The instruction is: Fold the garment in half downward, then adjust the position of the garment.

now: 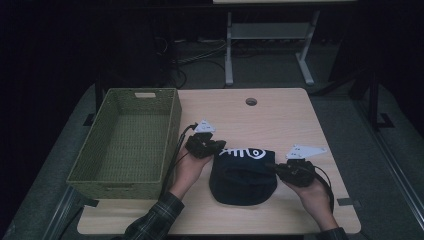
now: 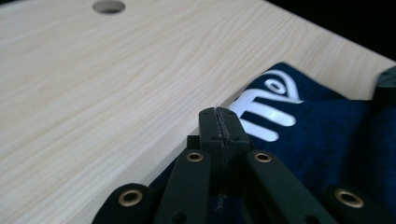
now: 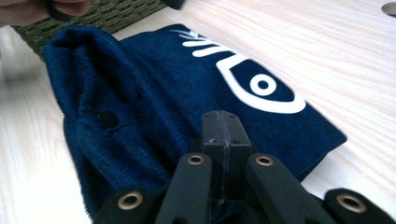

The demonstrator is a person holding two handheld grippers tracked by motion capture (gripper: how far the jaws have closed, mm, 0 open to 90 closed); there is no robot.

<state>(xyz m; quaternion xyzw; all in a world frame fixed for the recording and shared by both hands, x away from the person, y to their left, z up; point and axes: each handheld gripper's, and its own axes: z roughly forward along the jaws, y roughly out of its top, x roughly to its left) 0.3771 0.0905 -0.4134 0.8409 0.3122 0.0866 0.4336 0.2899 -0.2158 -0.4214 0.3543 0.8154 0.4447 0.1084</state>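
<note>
My left claw sits at the far left corner of the folded navy garment, and in the left gripper view its two black jaws are pressed flat together, tips meeting right at the cloth's edge beside the white printed logo; I cannot tell whether any fabric is pinched between them. My right claw is at the garment's right edge, and in the right gripper view its jaws are likewise closed tight against each other, low over the near hem of the cloth; again, I cannot tell whether they have caught a fold. The garment lies on the pale wooden surface, near my side of it and roughly in the middle, between my two hands, with the white fish-like print facing up along its far edge and a bunched, hood-like fold toward me. Just to the left of my left hand stands the green woven basket, its long side running alongside my forearm, apart from the garment. A round hole is set in the surface farther away.
</note>
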